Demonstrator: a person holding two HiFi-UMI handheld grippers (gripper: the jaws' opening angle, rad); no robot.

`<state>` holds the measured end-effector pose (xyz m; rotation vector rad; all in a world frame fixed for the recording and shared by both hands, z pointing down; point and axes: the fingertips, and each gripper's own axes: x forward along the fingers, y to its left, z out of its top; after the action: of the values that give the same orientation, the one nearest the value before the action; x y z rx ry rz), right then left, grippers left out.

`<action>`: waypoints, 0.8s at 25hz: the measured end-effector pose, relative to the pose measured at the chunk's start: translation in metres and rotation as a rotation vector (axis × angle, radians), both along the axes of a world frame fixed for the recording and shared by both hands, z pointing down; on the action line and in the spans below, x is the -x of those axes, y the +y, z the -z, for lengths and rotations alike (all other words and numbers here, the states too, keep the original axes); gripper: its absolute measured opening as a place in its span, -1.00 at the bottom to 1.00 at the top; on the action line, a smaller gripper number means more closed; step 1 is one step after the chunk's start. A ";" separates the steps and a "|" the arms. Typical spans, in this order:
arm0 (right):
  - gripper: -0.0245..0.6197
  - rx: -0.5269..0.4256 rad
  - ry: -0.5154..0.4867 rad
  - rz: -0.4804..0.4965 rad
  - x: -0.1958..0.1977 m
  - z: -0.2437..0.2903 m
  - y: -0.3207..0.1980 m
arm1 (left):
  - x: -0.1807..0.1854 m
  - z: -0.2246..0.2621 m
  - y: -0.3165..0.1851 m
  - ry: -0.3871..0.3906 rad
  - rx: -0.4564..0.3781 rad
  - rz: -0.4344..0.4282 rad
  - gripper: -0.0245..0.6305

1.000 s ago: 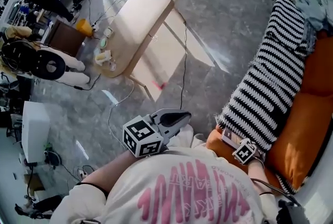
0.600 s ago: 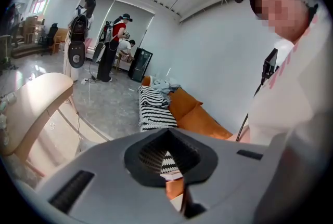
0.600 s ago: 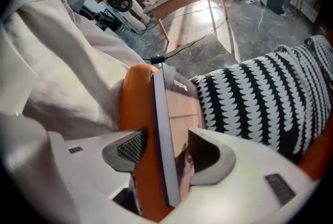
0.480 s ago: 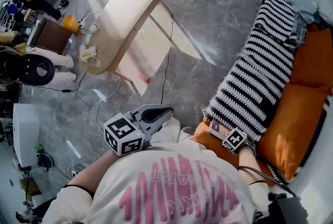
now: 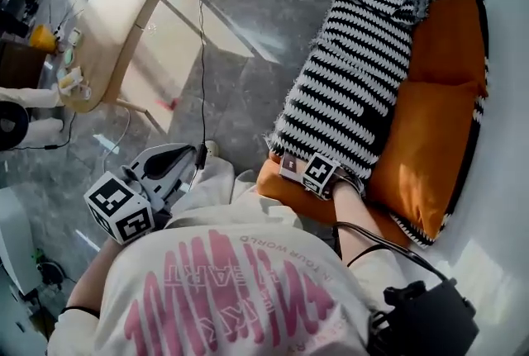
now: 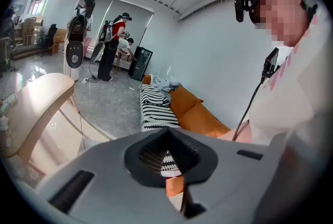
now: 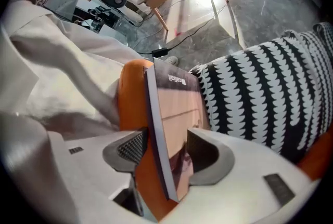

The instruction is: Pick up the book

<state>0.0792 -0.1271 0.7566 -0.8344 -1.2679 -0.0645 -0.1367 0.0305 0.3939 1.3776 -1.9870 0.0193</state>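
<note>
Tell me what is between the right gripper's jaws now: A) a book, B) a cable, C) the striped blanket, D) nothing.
A: the right gripper view shows the book on edge between the wide-apart jaws of the right gripper, next to the orange cushion, with the striped blanket off to one side.

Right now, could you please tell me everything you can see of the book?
The book is thin and closed, with a dark edge and a glossy pinkish-brown cover bearing small print too blurred to read. It rests against the orange cushion, beside the black-and-white striped throw. Its near end sits between the jaws of the right gripper, which stand apart and do not seem to press it.
</note>
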 end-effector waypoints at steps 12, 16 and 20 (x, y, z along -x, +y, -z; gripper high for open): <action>-0.33 -0.093 -0.175 0.198 0.007 0.010 0.006 | 0.001 0.001 0.007 0.010 0.001 0.025 -0.91; -0.35 -0.191 -0.247 0.235 0.007 0.008 0.008 | 0.001 -0.001 0.006 0.011 -0.007 0.022 -0.91; -0.39 -0.249 -0.267 0.123 0.011 0.010 -0.001 | -0.003 0.000 -0.001 0.012 -0.008 0.011 -0.91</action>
<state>0.0686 -0.1278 0.7461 -0.7017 -1.4221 -0.4363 -0.1334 0.0300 0.3938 1.3692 -1.9860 -0.0022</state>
